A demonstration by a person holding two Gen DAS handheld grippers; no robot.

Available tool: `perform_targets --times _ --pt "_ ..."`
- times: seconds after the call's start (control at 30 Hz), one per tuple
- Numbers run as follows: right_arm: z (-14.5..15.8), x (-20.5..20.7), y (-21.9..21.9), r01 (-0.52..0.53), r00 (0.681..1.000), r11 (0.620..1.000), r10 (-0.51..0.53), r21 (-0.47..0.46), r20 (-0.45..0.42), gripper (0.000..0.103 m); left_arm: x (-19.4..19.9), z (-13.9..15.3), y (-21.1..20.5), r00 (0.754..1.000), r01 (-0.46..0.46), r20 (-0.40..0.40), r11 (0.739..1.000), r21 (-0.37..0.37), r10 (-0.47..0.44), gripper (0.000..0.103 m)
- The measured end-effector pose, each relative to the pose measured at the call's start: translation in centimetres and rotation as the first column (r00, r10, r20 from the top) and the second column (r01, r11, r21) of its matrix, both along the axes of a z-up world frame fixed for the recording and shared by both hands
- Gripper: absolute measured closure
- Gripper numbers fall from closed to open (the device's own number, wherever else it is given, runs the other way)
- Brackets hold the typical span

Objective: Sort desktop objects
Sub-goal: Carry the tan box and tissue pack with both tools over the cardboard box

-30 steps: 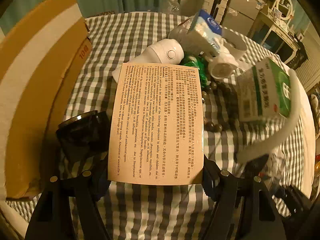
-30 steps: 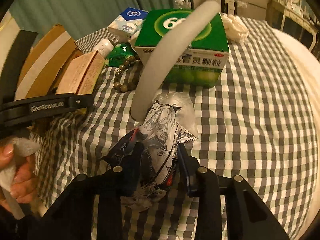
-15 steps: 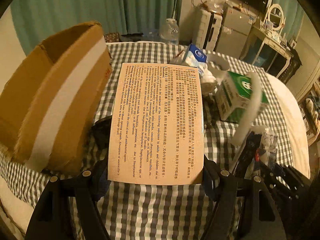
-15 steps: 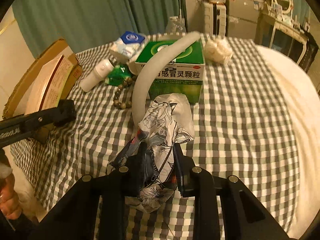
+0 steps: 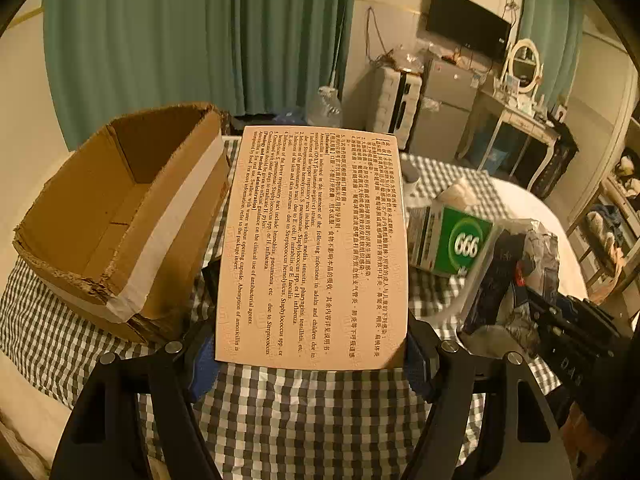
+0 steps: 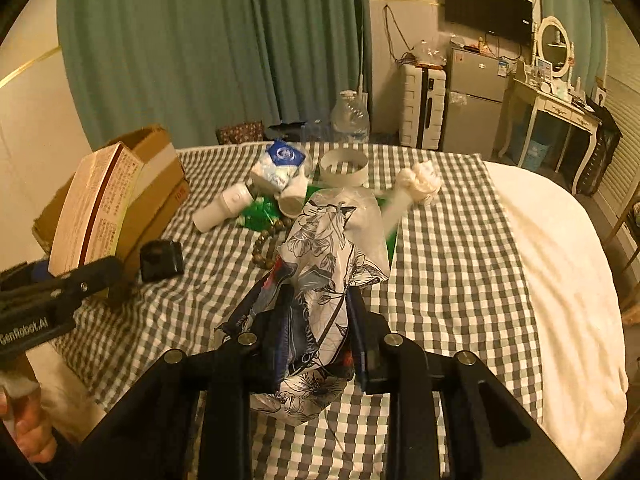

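I see matt printed card on the medicine box (image 5: 312, 240), rough torn corrugated cardboard box (image 5: 120, 216), woven checked tablecloth (image 6: 452, 264), glossy crinkly floral plastic packet (image 6: 320, 264).

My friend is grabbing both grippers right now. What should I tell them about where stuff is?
Left hand-held gripper: shut on the flat medicine box, held up in the air beside the open cardboard box.
Right hand-held gripper: shut on the flower-print packet, also lifted off the table.
On the checked tablecloth: green medicine box, white bottle, tissue pack, bead bracelet, small black box, tape ring.
Done: two things picked up. The cardboard box looks empty.
Left: probably drop both in the cardboard box, then sort the rest.
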State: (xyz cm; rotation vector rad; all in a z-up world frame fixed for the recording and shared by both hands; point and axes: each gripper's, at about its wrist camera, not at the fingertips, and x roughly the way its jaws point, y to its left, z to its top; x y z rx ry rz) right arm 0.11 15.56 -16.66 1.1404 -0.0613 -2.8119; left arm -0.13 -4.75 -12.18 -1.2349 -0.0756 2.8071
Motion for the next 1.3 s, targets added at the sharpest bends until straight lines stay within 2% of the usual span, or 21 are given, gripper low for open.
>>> perform_targets --times 0.27,0.5,0.63,0.9,1.3 --pt "3.7 0.1 -0.7 -0.014 0.997 1.0 0.014 0.001 -0.07 0.078 1.6 3.1 -1.4 0.998 -0.012 -0.062 1.0 0.007 0.012 0.027" --pt "7.2 -0.2 -2.5 -0.04 0.99 0.999 0.041 0.009 -0.136 0.078 2.6 6.0 -2.5 0.99 -0.02 -0.141 0.998 -0.056 0.012 0.027" --pt "8.9 -0.5 -3.6 -0.048 0.982 0.999 0.046 -0.006 -0.181 0.078 2.6 7.2 -4.3 0.984 -0.072 -0.162 0.997 -0.022 0.067 0.027" --pt "10.2 -1.5 -6.5 -0.096 0.975 0.995 0.091 -0.016 -0.201 0.077 2.1 8.4 -7.5 0.975 -0.118 -0.192 0.993 -0.001 0.116 0.027" --pt "11.1 -3.6 -12.3 -0.175 0.961 0.984 0.168 -0.015 -0.219 0.077 0.9 8.9 -12.8 0.957 -0.201 -0.219 0.979 -0.032 0.189 0.027"
